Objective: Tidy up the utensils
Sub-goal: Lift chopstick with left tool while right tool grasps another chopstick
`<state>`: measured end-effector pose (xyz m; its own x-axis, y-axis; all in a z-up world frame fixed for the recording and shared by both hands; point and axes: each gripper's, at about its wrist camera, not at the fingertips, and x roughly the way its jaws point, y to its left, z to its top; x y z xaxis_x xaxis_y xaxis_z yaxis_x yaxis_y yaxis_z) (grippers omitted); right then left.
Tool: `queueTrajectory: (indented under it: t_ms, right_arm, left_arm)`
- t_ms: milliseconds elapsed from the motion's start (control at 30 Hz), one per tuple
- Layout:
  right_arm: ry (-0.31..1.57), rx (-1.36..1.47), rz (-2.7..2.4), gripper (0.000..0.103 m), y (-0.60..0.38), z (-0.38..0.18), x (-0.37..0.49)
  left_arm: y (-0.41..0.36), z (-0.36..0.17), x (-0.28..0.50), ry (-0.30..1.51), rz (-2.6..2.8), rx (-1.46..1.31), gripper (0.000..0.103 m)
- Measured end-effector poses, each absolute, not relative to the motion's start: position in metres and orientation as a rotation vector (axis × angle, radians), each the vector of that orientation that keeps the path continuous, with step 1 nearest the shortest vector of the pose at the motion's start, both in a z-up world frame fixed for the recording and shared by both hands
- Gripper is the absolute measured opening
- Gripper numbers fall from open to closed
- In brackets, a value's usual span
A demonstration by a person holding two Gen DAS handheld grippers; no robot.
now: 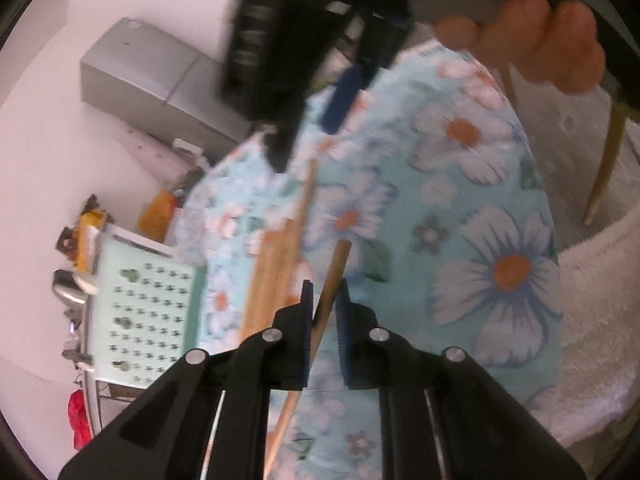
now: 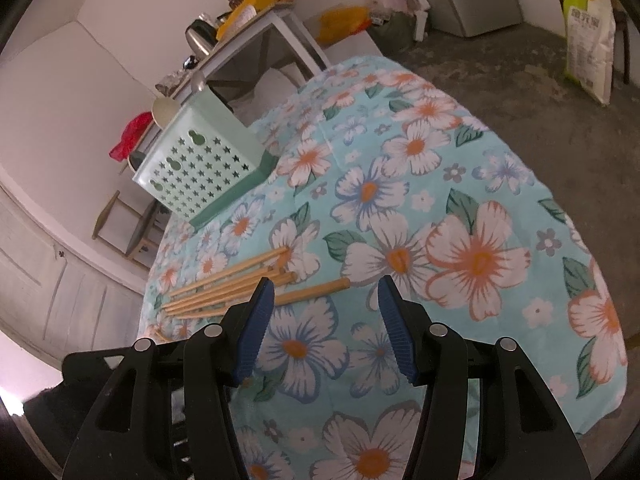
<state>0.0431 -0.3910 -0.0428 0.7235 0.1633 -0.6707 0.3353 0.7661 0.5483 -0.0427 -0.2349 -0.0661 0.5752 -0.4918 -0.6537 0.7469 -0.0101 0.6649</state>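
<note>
My left gripper [image 1: 325, 312] is shut on a wooden chopstick [image 1: 334, 276] and holds it above the flowered tablecloth [image 1: 460, 208]. Several more chopsticks [image 1: 276, 264] lie on the cloth just left of it. They also show in the right wrist view [image 2: 236, 284], fanned out ahead and left of my right gripper [image 2: 326, 300], which is open and empty above the cloth. The mint-green utensil holder [image 2: 200, 160] with star cutouts stands at the table's far left edge. It also shows in the left wrist view [image 1: 148, 304]. The right gripper's black body [image 1: 280, 52] hangs blurred at the top of the left wrist view.
A side table [image 2: 256, 28] with a kettle and yellow bags stands behind the holder. A grey cabinet [image 1: 152, 76] stands against the wall. A wooden chair leg [image 1: 604, 164] and a white fluffy rug [image 1: 592, 304] are beside the table. A feed bag [image 2: 588, 36] leans at far right.
</note>
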Motion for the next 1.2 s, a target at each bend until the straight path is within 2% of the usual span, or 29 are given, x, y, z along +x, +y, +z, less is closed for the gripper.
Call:
queueTrajectory:
  t_ms: [300, 700, 1000, 1200]
  right_arm:
    - [0.730, 0.750, -0.091, 0.053, -0.394, -0.030, 0.040]
    - [0.762, 0.816, -0.034, 0.052, -0.390, -0.029, 0.046]
    - [0.829, 1.000, 0.002, 0.047, -0.398, -0.052, 0.047]
    - [0.887, 1.134, -0.020, 0.045, -0.400, -0.075, 0.050]
  left_arm:
    - [-0.205, 0.007, -0.010, 0.185, -0.785, 0.993, 0.006]
    - [-0.130, 0.092, 0.060, 0.286, -0.479, 0.555, 0.006]
    - [-0.060, 0.107, 0.103, 0.413, -0.351, 0.242, 0.006]
    - [-0.040, 0.103, 0.111, 0.452, -0.339, 0.189, 0.006]
